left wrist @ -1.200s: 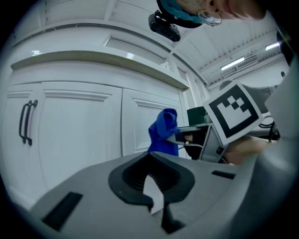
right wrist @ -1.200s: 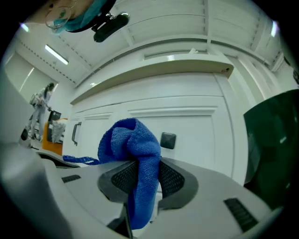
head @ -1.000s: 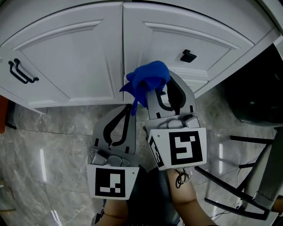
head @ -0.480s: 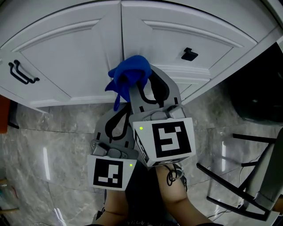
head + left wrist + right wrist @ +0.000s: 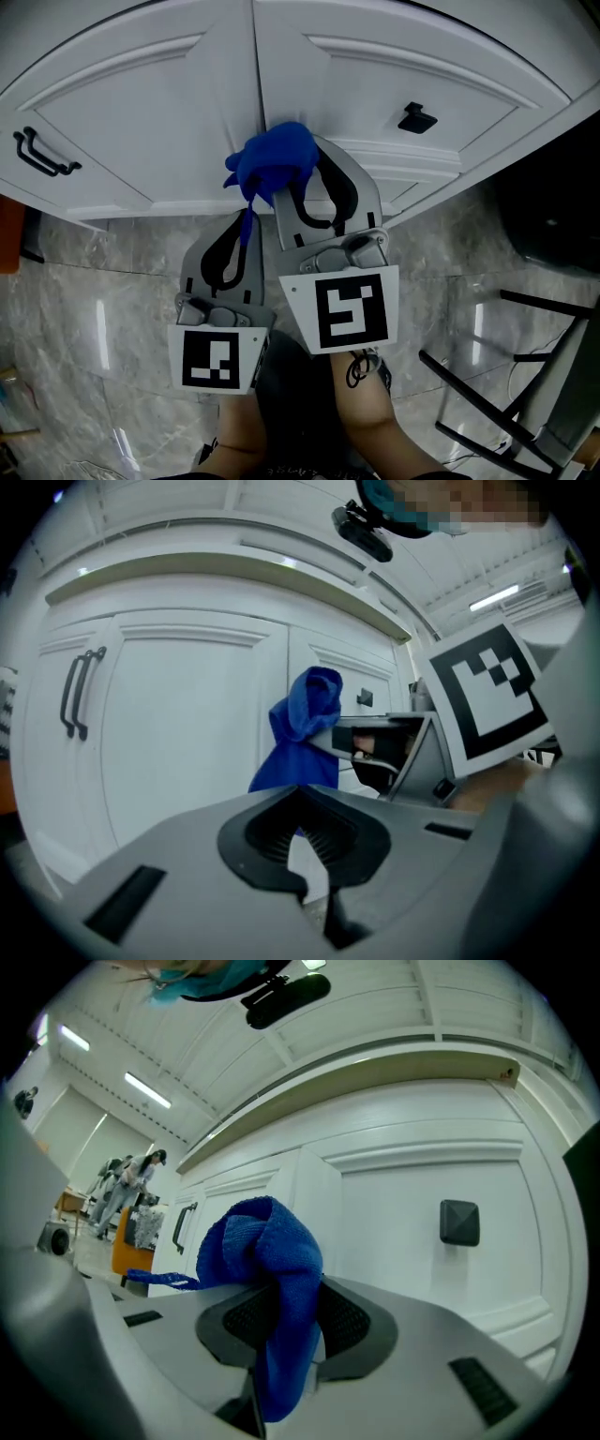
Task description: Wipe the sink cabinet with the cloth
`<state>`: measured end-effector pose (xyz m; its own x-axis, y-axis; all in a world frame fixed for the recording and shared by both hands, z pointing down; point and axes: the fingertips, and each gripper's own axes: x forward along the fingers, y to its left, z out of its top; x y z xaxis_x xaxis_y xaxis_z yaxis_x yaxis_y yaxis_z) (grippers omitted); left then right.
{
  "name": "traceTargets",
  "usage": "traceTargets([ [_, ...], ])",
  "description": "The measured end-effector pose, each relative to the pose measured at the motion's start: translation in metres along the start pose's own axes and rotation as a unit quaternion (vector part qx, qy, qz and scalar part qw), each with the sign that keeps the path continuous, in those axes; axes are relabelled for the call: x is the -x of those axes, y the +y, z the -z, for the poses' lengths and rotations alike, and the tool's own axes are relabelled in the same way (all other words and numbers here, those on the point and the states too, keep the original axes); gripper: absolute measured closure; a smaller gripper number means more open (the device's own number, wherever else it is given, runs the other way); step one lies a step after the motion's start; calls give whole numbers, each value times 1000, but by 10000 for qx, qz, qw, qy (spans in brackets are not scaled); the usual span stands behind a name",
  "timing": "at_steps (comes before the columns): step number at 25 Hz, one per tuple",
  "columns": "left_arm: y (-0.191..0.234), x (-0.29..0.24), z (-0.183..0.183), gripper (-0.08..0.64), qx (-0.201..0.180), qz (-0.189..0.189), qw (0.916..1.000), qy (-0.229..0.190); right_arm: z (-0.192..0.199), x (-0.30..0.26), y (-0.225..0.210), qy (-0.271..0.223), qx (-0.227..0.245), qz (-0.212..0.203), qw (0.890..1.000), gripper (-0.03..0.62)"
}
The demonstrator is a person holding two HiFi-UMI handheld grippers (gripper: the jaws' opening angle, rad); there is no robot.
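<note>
1. Hovering nearest the person over the grey marble floor (image 5: 94,300), the left tool (image 5: 240,232) has its jaws pressed together on nothing.
2. Just ahead, the right tool (image 5: 286,1288) pinches the cloth (image 5: 272,161): deep blue terry fabric, bunched into a rounded wad above the jaws, with one thin tail trailing down towards the left tool.
3. Beyond it, the wad sits at the seam between the two white panelled doors of the sink cabinet (image 5: 141,122); whether it touches is unclear.
4. Farther out are a black bar handle (image 5: 37,155) and a black square knob (image 5: 417,118).
</note>
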<state>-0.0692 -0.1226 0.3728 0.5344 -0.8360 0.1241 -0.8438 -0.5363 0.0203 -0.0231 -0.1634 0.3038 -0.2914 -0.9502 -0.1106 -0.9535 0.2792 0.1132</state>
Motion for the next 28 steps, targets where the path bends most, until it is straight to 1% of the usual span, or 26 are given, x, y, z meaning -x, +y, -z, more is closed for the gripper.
traceTargets([
  [5,-15,-9,4,557,-21,239,9997,100,3,1,1,42,161,13,9999,476],
  [8,-19,-11,7,557,-8,308,9994,176,6,2,0,157,396,8,9991,476],
  [14,-22,-11,7,557,22,341,9992,187,9,4,-5,233,413,41,9989,476],
  [17,-23,-12,7,557,43,384,9990,203,9,6,-11,221,323,113,9992,476],
  [21,-26,-12,7,557,70,445,9988,198,11,8,-13,337,638,127,9973,476],
  [24,-28,-12,7,557,88,490,9985,208,10,10,-21,352,620,292,9970,476],
  [28,-28,-11,7,557,121,506,9984,200,8,17,-43,268,377,681,9966,476],
])
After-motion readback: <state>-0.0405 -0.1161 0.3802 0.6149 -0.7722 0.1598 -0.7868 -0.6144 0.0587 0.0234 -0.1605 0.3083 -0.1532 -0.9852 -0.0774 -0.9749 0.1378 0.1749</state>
